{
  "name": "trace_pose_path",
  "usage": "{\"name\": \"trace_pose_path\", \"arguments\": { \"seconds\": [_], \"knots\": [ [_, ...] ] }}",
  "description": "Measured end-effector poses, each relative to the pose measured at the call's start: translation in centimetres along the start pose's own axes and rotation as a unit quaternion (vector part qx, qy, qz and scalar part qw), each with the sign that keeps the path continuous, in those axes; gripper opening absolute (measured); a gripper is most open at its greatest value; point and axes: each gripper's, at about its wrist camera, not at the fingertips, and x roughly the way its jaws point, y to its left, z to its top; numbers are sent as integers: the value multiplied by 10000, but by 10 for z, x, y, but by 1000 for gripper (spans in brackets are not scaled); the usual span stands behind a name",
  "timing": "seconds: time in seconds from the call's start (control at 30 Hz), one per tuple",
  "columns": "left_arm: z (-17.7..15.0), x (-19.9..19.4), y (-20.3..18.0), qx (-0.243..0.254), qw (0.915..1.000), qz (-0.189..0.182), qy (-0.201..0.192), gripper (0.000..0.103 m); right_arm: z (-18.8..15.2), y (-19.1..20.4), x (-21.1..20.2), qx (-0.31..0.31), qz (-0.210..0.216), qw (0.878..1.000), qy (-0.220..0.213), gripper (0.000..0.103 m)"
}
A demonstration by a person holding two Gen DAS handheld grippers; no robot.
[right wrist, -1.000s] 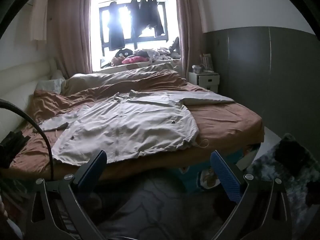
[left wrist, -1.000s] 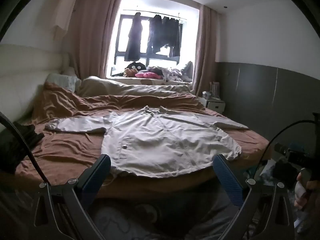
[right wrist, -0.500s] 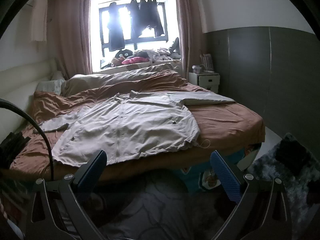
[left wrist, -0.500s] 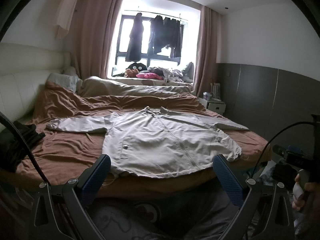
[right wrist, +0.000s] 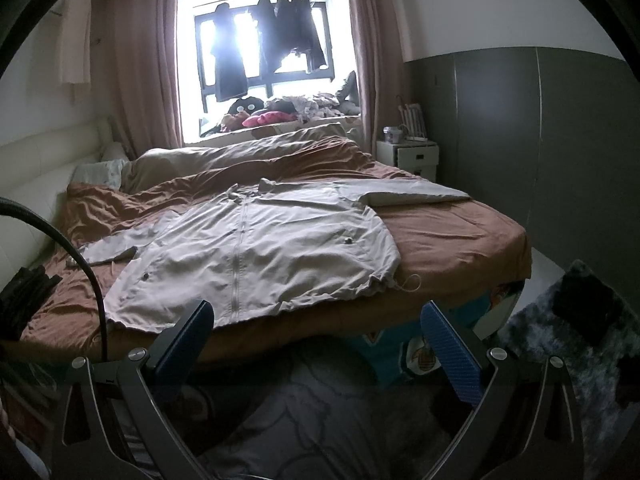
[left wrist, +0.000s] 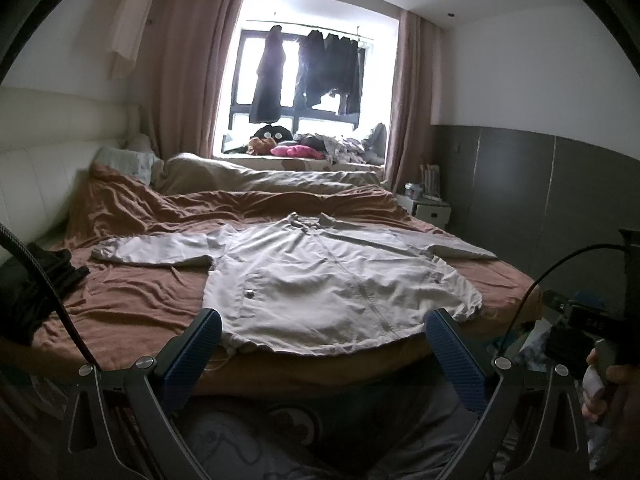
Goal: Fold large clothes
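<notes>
- The room is a bedroom with a bright window (left wrist: pixel 304 92) on the far wall, pink-brown curtains (left wrist: pixel 188 68) at its sides, and dark clothes (left wrist: pixel 312 68) hanging on a rail across the glass.
- The bed (left wrist: pixel 132 300) fills most of both views; its brown sheet is rumpled, and a bunched duvet (left wrist: pixel 256 178) lies along the far side below the window sill.
- The jacket (left wrist: pixel 320 280) — pale beige, with a zip down the front — lies flat and face up on the near half of the bed, collar toward the window and hem along the near edge.
- Both sleeves are spread outward, one to each side, and rest on the sheet; the drawstring end at the hem's right corner curls on the sheet.
- A dark pile of cloth (left wrist: pixel 36 284) sits at the left edge of the bed, well apart from the jacket.
- A white nightstand (right wrist: pixel 412 156) stands at the far right corner of the bed, against the grey wall panel.
- The left hand-held gripper (left wrist: pixel 320 344) hangs off the bed's near edge, its blue-padded fingers spread wide with nothing between them.
- The right hand-held gripper (right wrist: pixel 316 336) is likewise spread wide and empty — level with the bed's near edge, clear of the jacket.
- In the left wrist view, a hand (left wrist: pixel 608 388) at the right border grips the other tool's handle.
</notes>
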Motion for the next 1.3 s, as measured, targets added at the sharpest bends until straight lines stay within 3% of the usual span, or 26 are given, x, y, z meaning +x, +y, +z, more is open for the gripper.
{"name": "trace_pose_path", "arguments": {
  "seconds": [1.3],
  "knots": [
    [-13, 5, 7, -27, 10000, 16, 84, 103, -6, 6, 14, -1, -70, 10000, 47, 103]
  ]
}}
